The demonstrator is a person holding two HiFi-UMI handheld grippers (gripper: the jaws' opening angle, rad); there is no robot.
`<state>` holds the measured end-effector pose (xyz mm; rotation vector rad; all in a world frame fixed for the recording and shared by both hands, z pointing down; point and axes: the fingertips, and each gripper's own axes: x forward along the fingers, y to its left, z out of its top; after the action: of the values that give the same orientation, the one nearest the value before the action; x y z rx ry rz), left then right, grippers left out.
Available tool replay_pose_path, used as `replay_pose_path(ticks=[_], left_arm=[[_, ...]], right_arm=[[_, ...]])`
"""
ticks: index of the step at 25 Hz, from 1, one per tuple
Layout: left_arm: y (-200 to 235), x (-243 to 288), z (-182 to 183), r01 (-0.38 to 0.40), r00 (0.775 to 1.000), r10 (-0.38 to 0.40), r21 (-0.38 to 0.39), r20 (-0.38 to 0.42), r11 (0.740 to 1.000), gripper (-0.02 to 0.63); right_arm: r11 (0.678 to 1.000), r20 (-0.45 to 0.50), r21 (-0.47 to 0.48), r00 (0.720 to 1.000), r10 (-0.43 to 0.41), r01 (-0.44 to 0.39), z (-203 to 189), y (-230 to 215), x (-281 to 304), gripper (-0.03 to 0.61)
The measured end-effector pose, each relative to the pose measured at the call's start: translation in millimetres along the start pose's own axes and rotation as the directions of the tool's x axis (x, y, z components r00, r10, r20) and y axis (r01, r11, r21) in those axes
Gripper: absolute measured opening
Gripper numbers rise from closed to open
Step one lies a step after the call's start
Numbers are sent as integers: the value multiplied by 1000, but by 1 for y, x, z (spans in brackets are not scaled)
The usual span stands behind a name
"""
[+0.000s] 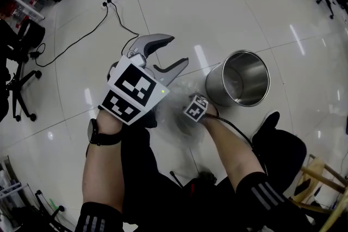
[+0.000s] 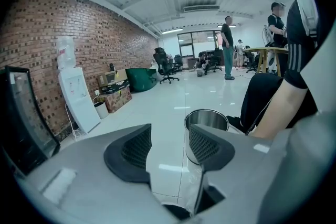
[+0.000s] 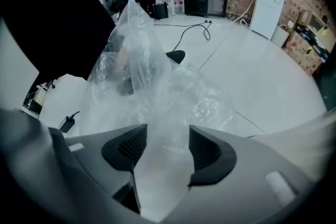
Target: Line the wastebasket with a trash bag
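Checkered marker cube [image 1: 133, 92], left gripper [image 1: 179, 50]

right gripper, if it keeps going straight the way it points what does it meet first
The clear trash bag: its film lies between the right gripper's open jaws, with the floor seemingly behind it.

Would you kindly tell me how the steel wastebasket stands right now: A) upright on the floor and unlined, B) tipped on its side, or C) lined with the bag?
A: the wastebasket stands upright with bare metal inside, while the clear trash bag is between the right hand-held gripper's jaws.
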<state>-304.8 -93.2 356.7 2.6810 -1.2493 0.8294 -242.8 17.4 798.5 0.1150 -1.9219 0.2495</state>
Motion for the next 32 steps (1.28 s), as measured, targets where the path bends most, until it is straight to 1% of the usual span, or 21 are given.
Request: replay_pose_path(ticks=[1,2,3,4,5,8,12,17,21,27,29,32], left_arm=[[0,0,2,1,1000,-1,0,4,1000,221],[-1,1,4,3,1000,-3,1,7,1000,221],[-1,2,5,5,1000,-5,4,10,1000,221],[-2,3,7,8,1000,-8,8,12,1000,221],[-3,4,7,9,1000,-10,12,12,1000,221],[-4,4,7,9,1000,-9,15,10,1000,221],[-4,7,15,1,999,-2,20,32,1000,221],[-7,11,31,-6,998,4,28,58,1000,221],[-5,12,37,-19,997,17,20,73,1000,221],[-5,15,45,-38,995,37,15,93,999,221],[-5,16,45,-42,995,42,5,91,999,221],[-7,19,48,-50,994,50,-3,94,999,221]], right_arm=[[1000,-5,1,1000,-2,2,-1,1,1,232],[1000,-8,-1,1000,-7,7,-2,1,2,168],[1000,-7,-4,1000,-12,12,-2,1,1,89],[1000,-3,-5,1000,-15,15,-2,1,0,37],[1000,5,-2,1000,-15,15,-1,1,-2,12],[1000,42,11,999,-7,6,7,7,-13,8],[1000,105,-22,995,-4,7,25,13,-43,8],[997,205,-73,979,-18,34,58,16,-109,8],[994,273,-87,961,-44,70,75,11,-169,8],[983,374,-68,918,-135,172,83,-9,-266,8],[978,410,-43,896,-168,203,81,-18,-298,8],[969,465,11,857,-222,245,77,-34,-349,8]])
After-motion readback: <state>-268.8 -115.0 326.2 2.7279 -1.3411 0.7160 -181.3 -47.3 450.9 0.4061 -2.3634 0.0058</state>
